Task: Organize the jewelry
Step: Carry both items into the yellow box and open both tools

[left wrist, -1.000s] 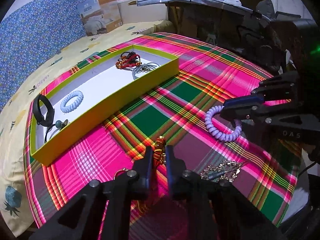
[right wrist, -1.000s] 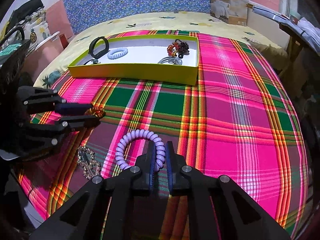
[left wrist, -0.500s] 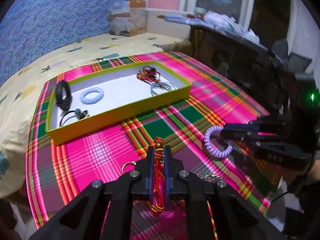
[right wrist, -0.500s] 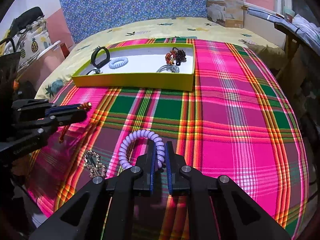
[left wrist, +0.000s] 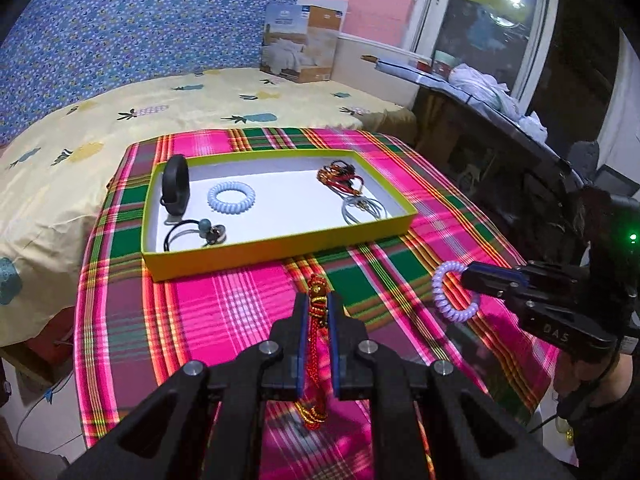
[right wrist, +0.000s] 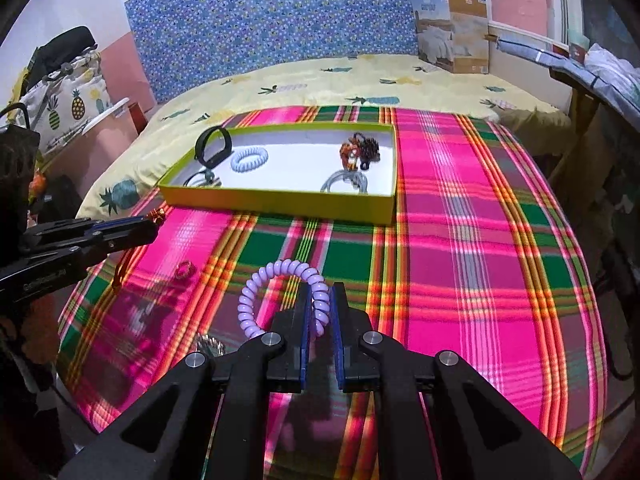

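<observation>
My left gripper (left wrist: 318, 304) is shut on a red and gold beaded bracelet (left wrist: 316, 344), held above the plaid cloth in front of the yellow-green tray (left wrist: 280, 246). My right gripper (right wrist: 320, 300) is shut on a purple spiral hair tie (right wrist: 276, 280), also lifted above the cloth; it also shows in the left wrist view (left wrist: 454, 290). The tray (right wrist: 280, 202) holds a black band (left wrist: 176, 190), a pale blue spiral tie (left wrist: 231, 197), a black hair elastic (left wrist: 196, 232), a red beaded bundle (left wrist: 340, 178) and silver rings (left wrist: 362, 210).
A small pink ring (right wrist: 185, 270) and a silver chain piece (right wrist: 210, 346) lie on the plaid cloth (right wrist: 460, 260) near its front left. The cloth covers a bed with a yellow pineapple sheet (left wrist: 100, 120). A cardboard box (left wrist: 300, 46) stands at the back.
Both grippers have risen off the cloth with their items and pulled back. The bracelet now hangs from the left gripper and the purple tie is lifted in the right.
</observation>
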{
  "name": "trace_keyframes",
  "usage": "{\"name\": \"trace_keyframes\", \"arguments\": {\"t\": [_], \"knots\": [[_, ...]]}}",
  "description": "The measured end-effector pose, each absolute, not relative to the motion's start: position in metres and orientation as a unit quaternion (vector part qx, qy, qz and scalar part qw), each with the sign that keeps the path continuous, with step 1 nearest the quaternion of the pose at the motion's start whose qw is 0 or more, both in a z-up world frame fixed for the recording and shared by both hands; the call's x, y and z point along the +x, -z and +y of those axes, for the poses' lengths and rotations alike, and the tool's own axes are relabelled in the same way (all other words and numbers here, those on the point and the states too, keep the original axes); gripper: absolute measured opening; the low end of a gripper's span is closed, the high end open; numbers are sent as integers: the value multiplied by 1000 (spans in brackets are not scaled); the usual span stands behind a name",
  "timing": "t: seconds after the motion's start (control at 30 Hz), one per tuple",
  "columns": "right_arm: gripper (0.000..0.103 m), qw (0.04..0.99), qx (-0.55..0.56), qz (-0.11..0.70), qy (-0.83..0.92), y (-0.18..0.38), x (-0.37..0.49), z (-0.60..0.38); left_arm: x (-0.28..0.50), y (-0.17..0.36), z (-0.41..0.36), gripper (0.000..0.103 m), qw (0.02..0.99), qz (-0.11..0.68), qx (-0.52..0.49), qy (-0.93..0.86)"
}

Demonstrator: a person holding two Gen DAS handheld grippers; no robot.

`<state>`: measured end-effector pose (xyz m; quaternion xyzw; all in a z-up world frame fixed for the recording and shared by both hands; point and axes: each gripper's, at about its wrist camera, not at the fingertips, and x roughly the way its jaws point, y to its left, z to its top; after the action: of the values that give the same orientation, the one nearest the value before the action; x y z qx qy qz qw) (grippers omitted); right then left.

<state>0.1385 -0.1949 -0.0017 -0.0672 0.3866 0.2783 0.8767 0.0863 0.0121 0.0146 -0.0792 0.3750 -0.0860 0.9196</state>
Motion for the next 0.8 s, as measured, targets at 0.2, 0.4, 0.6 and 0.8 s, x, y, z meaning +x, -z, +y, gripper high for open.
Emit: {"name": "trace_keyframes", "arguments": {"t": [0.2, 0.4, 0.6, 0.8], "knots": [[9, 882, -73, 370, -282, -13, 154, -185, 105, -16, 19, 9, 920, 377, -76, 75], [9, 884, -71, 361, -287, -22, 175, -175, 128, -22, 28, 9, 922, 373, -76, 67], [9, 884, -77, 362, -286, -24, 204, -162, 156, -27, 38, 9, 924, 371, -74, 59], [9, 884, -81, 365, -281, -21, 228, -150, 180, -26, 41, 9, 925, 370, -67, 58]]}}
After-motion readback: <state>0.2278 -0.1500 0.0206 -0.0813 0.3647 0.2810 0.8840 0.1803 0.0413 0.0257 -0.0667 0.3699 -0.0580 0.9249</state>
